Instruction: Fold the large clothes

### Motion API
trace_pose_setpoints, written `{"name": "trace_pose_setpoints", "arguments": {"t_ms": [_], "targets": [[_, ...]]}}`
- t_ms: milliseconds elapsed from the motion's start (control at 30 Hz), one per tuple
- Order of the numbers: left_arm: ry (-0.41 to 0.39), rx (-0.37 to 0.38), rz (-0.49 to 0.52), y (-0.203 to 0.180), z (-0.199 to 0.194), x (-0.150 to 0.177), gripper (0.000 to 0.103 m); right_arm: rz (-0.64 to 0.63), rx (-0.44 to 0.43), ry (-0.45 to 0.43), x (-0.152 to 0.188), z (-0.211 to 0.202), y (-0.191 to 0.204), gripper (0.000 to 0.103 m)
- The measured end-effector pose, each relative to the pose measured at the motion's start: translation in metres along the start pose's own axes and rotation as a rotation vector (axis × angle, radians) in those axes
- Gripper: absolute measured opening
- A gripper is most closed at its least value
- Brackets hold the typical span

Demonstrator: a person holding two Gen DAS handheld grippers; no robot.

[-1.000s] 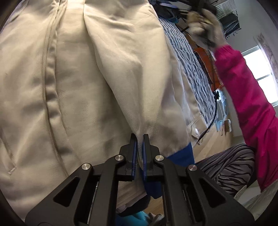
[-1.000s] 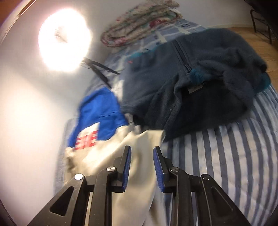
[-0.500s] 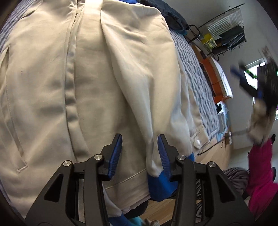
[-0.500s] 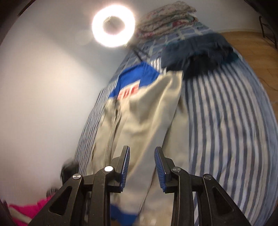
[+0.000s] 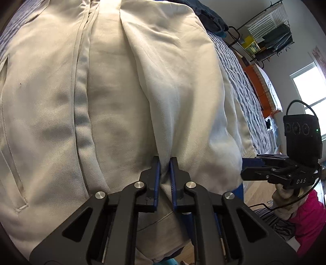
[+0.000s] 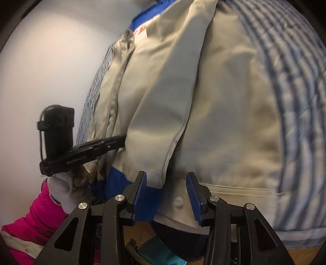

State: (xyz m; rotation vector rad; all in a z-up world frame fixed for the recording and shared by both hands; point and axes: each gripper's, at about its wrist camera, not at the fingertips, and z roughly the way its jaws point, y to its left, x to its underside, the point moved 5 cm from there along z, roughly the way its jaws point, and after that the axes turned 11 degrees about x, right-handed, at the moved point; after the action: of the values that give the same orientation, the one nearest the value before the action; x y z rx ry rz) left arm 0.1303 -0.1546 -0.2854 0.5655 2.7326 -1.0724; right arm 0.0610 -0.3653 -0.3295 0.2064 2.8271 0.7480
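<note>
A beige jacket with blue trim lies spread on a striped bed cover. My left gripper points down at its near part, jaws closing, pads pinching a raised fold of the beige cloth. From the right wrist view the left gripper pokes into the jacket from the left. My right gripper hovers at the hem by a snap button. Its jaws are opening; cloth lies between them but the pads stand clear. The left wrist view shows the right gripper at the jacket's right edge.
A dark fleece garment lies at the bed's far end. Beyond the bed stand a wire rack, an orange item and a window. Wooden floor shows below the bed edge. A pink sleeve is nearby.
My left gripper opened, then shut again on a fold of the jacket. My right gripper swept from the far fleece back to the near hem, its jaws spreading wider.
</note>
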Motion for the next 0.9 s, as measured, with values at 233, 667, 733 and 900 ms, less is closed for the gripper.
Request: {"name": "trace_pose_setpoints", "arguments": {"t_ms": [233,667,733,900], "targets": [[-0.003,-0.018,0.012,-0.008,0.004,-0.001,0.003,-0.012,0.017,-0.013,-0.008,-0.001,0.012,0.003],[0.020,0.052,0.141,-0.085,0.039,0.009,0.002,-0.134,0.395,-0.120,0.010,-0.091,-0.007,0.000],[0.044,0.027,0.114,-0.073,0.045,0.011,0.002,-0.127,0.410,-0.075,0.017,-0.069,-0.019,0.000],[0.042,0.007,0.147,-0.073,0.036,0.013,0.002,-0.108,0.213,-0.056,0.004,-0.071,-0.032,0.039]]}}
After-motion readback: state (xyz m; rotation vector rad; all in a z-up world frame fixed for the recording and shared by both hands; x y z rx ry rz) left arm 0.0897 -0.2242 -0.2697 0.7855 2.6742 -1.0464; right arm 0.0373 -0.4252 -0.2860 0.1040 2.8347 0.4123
